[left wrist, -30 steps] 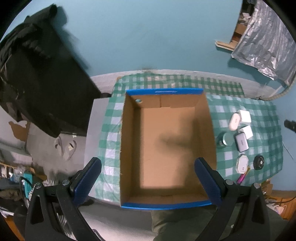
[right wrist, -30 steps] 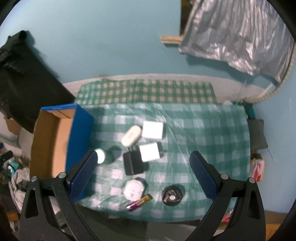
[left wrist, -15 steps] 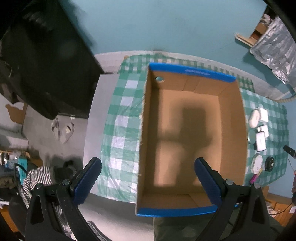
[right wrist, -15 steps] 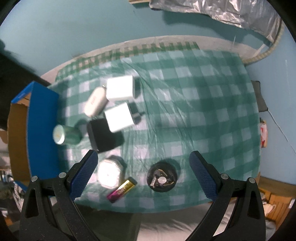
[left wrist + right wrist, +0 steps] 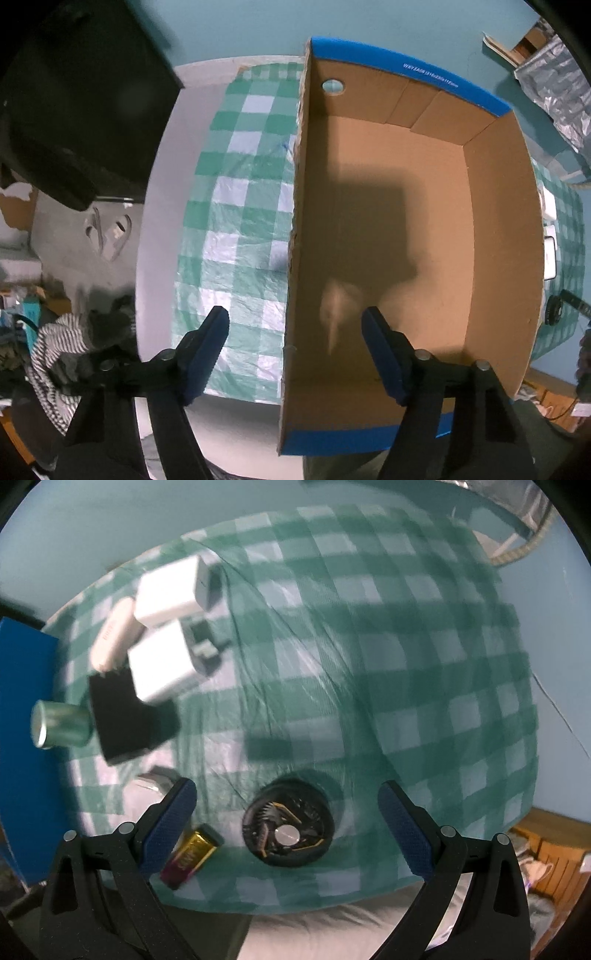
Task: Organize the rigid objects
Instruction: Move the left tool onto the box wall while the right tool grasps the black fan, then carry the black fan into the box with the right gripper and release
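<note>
An empty cardboard box [image 5: 498,240] with a blue rim stands on the green checked cloth [image 5: 236,229]. My left gripper [image 5: 295,325] points down and straddles the box's left wall near the front corner. Its jaws are closing with the wall between them, and the pads do not touch it. My right gripper [image 5: 286,801] hangs open just above a black round disc [image 5: 288,830]. To its left lie a gold and magenta bar [image 5: 190,854], a black block [image 5: 125,716], two white chargers [image 5: 162,664], a white oval case [image 5: 112,637] and a green metal cylinder [image 5: 59,723].
The box's blue side [image 5: 22,720] borders the objects on the left in the right wrist view. A pale octagonal piece [image 5: 153,781] is partly hidden by my right gripper's left finger. The table's front edge runs close under both grippers. Dark fabric [image 5: 74,110] lies beyond the table's left.
Both grippers have sunk toward the table. The left one shifted over the box's left wall and its jaws narrowed. The right one came down over the black disc.
</note>
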